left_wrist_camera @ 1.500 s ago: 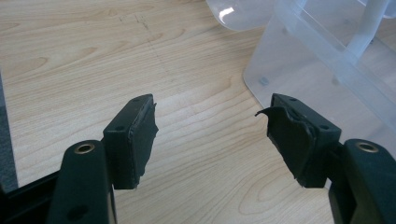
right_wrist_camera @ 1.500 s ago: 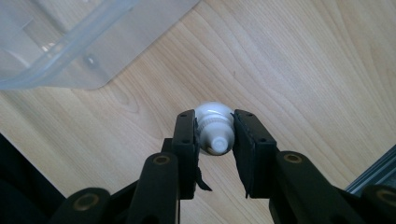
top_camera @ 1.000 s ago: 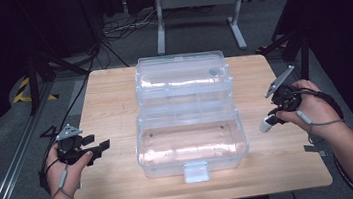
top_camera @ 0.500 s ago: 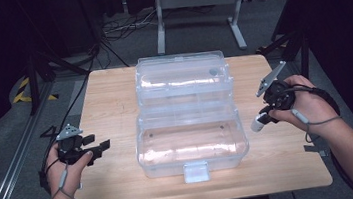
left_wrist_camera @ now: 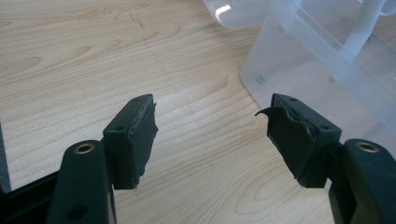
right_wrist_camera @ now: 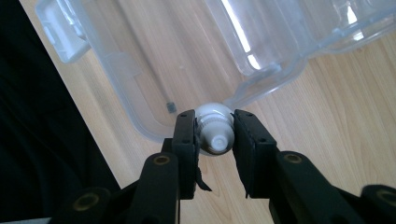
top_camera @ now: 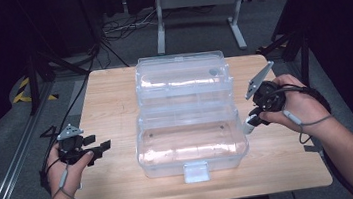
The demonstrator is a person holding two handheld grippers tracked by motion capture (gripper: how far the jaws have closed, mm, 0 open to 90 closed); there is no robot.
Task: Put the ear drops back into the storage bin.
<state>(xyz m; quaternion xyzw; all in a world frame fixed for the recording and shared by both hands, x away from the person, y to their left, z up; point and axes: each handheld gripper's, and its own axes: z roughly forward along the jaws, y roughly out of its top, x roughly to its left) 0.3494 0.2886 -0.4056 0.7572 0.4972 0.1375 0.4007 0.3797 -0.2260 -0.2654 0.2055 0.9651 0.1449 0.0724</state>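
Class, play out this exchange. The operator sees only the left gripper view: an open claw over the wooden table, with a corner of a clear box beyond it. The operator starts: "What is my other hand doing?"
Observer: Your right claw is shut on a small white tube, with the cap end facing its camera.
Operator: Where is that relative to the box?
Observer: At the right end of the clear box's near half. I can't tell whether they touch.
Operator: Is the box open?
Observer: Yes. Its lid is folded back on the far side.
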